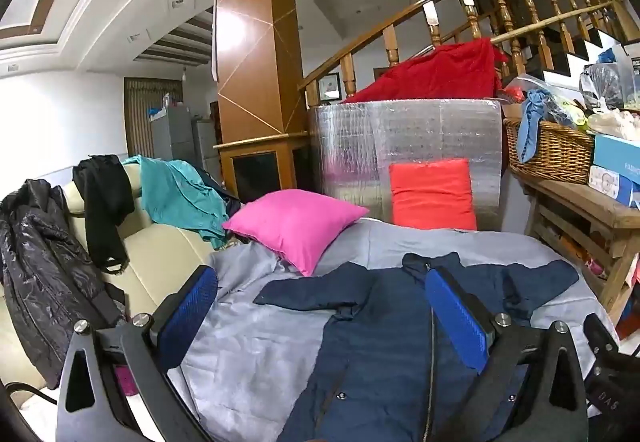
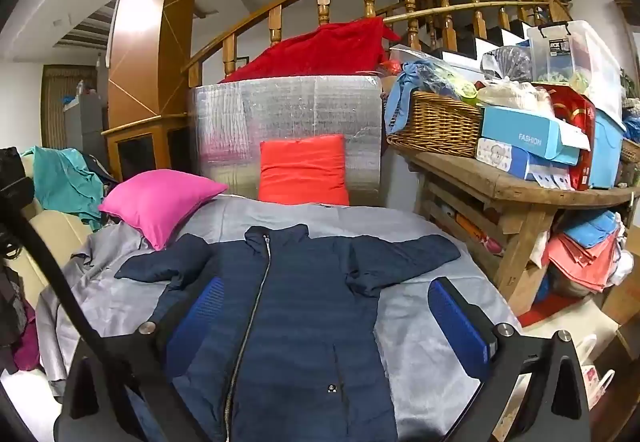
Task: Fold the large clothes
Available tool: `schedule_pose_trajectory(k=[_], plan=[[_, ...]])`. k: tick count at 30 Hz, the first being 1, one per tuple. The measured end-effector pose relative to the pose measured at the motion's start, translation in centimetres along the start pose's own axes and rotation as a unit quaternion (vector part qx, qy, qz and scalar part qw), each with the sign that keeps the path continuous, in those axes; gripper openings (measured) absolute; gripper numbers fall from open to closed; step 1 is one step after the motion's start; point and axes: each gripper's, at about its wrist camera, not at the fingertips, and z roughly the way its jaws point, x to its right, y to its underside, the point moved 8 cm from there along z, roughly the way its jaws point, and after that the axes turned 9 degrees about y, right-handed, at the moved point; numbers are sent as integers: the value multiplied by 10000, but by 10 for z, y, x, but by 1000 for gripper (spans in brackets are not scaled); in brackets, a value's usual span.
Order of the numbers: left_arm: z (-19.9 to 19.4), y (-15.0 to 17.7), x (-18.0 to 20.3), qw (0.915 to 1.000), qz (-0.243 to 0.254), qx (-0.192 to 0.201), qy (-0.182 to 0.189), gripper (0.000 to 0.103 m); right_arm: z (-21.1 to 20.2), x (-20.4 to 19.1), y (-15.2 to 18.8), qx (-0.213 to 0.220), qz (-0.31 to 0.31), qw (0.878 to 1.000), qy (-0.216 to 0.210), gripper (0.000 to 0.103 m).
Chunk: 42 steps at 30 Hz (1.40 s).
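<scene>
My left gripper (image 1: 320, 318) is hanging released, blue pads spread wide and gripping nothing, above the navy jacket (image 1: 372, 342), which is lying zipped and face up on the grey sheet (image 1: 240, 330). In this view the jacket is filling the 5 to 6 o'clock region, one sleeve reaching toward 9 o'clock just below the pink cushion (image 1: 296, 226), the other toward 3 o'clock. An orange cushion (image 1: 434, 194) is leaning on the foil-wrapped block at 12 o'clock.

My right gripper (image 2: 328, 322) is likewise hanging slack and unclenched, its pads straddling the jacket's (image 2: 296, 306) body at 6 o'clock. Here the sleeves are spreading to 9 and 2 o'clock, and the collar is pointing to 12 o'clock, toward the orange cushion (image 2: 304, 170).

I am judging the fold not yet begun. To do it cleanly, I am planning to pinch each sleeve near its cuff, catching both layers, and carry it flat across the chest, keeping clear of the pink cushion (image 2: 160, 202).
</scene>
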Motion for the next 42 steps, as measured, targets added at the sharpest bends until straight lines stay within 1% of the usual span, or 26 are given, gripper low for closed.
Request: schedule_pose_trajectory(k=[3, 4, 6, 7, 11, 18, 29, 42], plan=[[1, 3, 7, 10000, 34, -65, 28, 103, 0, 3, 1, 53, -52, 10000, 17, 103], [1, 5, 9, 9999, 46, -84, 30, 103, 1, 2, 4, -40, -22, 10000, 7, 103], [9, 9, 6, 9998, 28, -198, 58, 103, 2, 4, 4, -43, 29, 10000, -28, 103], [10, 10, 5, 9997, 26, -218, 48, 103, 6, -2, 4, -144, -6, 9999, -8, 103], [16, 12, 6, 9996, 17, -288, -7, 103, 13, 0, 5, -137, 122, 9998, -31, 103], [16, 11, -3, 9996, -64, -263, -123, 103, 17, -3, 2, -137, 121, 9998, -37, 103], [17, 9, -3, 9995, -110, -286, -103, 103, 16, -1, -1, -103, 135, 9999, 29, 103], [20, 13, -14, 9990, -178, -341, -222, 103, 19, -6, 0, -127, 111, 9999, -13, 103]])
